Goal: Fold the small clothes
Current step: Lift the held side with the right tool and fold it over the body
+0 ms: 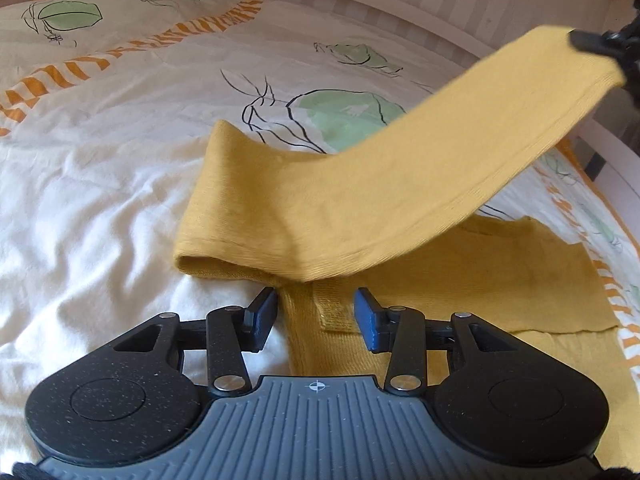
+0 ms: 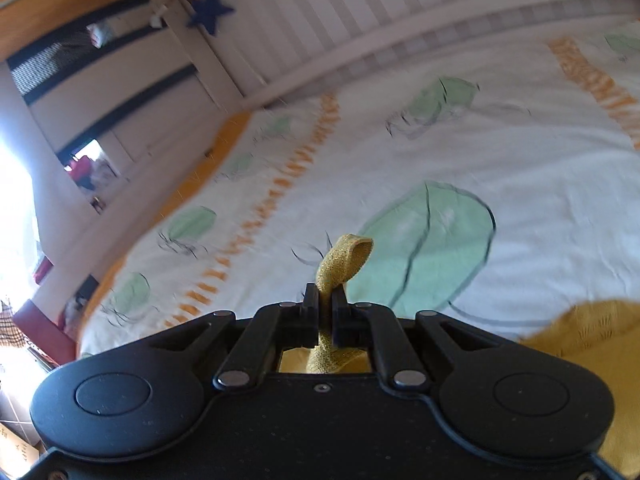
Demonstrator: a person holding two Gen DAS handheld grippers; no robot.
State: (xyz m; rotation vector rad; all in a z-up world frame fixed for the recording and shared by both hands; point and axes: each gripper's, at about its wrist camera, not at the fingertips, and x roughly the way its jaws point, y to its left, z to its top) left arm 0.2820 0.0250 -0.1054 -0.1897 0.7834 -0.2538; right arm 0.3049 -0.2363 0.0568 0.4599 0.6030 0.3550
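Note:
A small mustard-yellow knit garment (image 1: 460, 280) lies on the bed. One long leg or sleeve of it (image 1: 420, 184) is lifted off the bed and stretches up to the right. My right gripper (image 2: 326, 300) is shut on the end of that part (image 2: 344, 256); it also shows at the top right of the left wrist view (image 1: 592, 42). My left gripper (image 1: 316, 314) is open, low over the garment near its folded edge, with blue pads (image 1: 366, 320) and nothing between them.
The bed has a white duvet (image 1: 100, 200) with green fruit prints and orange bands. A white bed rail (image 2: 400, 44) runs along the far side, with a striped wall behind. Shelves and clutter (image 2: 88, 172) stand beyond the bed's left end.

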